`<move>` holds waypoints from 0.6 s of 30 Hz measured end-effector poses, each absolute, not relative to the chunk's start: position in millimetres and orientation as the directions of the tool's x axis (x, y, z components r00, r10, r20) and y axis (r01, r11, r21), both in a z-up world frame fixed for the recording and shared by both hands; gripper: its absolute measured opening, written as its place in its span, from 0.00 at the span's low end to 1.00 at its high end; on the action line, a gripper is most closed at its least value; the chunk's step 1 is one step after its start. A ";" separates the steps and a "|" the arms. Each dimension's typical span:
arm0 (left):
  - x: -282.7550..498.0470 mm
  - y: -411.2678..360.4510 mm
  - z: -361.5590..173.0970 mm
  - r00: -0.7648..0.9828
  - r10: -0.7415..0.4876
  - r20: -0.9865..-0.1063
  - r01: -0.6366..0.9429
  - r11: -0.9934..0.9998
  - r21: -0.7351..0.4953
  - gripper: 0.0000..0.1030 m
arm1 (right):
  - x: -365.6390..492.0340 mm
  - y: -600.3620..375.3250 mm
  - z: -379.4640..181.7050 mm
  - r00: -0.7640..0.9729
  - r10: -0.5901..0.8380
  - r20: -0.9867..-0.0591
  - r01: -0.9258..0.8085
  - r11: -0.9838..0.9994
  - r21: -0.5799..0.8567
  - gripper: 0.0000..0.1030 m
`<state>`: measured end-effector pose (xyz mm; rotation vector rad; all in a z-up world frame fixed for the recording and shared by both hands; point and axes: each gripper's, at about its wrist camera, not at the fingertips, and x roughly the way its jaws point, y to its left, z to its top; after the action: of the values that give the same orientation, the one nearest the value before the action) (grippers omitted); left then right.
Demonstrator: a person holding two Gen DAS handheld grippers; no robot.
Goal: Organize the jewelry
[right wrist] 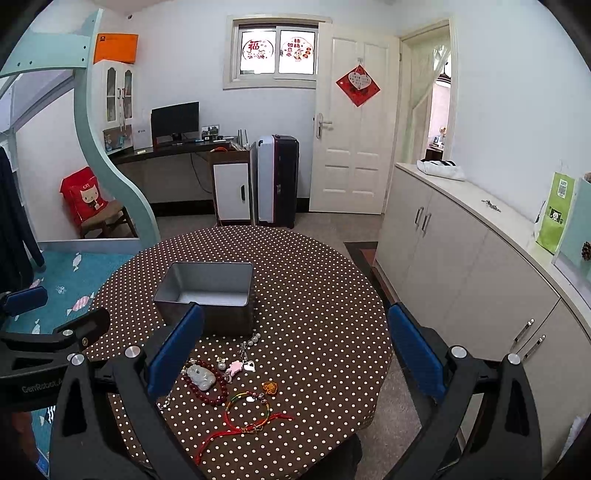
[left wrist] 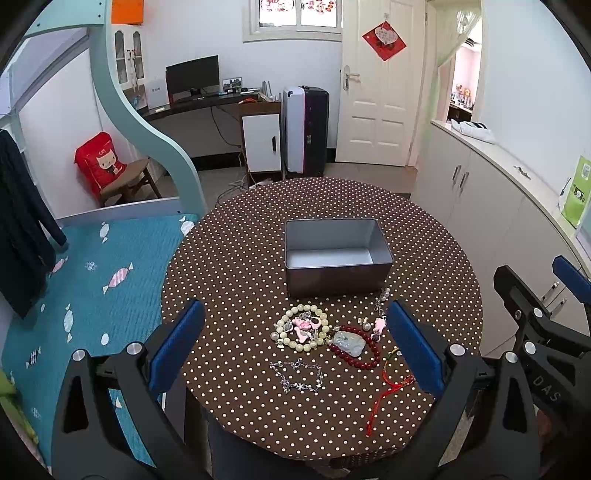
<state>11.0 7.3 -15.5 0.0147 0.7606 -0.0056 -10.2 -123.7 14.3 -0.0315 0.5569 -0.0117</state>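
While both grippers' jaws gape, rectangular metal tin [left wrist: 337, 254], glossy round beads [left wrist: 304, 326] (pale green), polka-dot cloth [left wrist: 236, 258].

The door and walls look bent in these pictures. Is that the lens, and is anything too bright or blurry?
Left wrist view: the lens bows straight lines, so the door leans and black corners ring the frame; the window is washed out by daylight. Right wrist view: same curving, the cabinet top arcs; the metal box and jewelry stay sharp, with soft shadows only.
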 end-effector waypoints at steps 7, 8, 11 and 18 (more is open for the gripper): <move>29.1 18.4 -34.1 0.685 0.008 -0.728 -0.005 1.000 0.006 0.96 | 8.8 -120.5 1.3 0.818 -0.009 -0.575 -0.016 0.999 -0.038 0.93; 32.7 21.6 -38.9 0.673 0.014 -0.739 -0.014 1.000 0.006 0.96 | 11.3 -119.9 -0.5 0.812 -0.008 -0.584 -0.018 0.999 -0.039 0.93; 43.2 31.4 -55.7 0.634 0.033 -0.773 -0.038 0.999 0.012 0.96 | 21.3 -118.5 -12.0 0.789 -0.011 -0.614 -0.022 0.999 -0.045 0.93; 61.7 54.2 -98.6 0.539 0.034 -0.841 -0.065 0.998 -0.001 0.96 | 41.0 -107.5 -49.5 0.706 0.048 -0.706 -0.110 0.993 -0.042 0.93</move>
<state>61.7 54.2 -98.6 -0.0331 0.9994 0.0588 41.0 -107.5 -49.5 -0.0830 0.7819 0.0881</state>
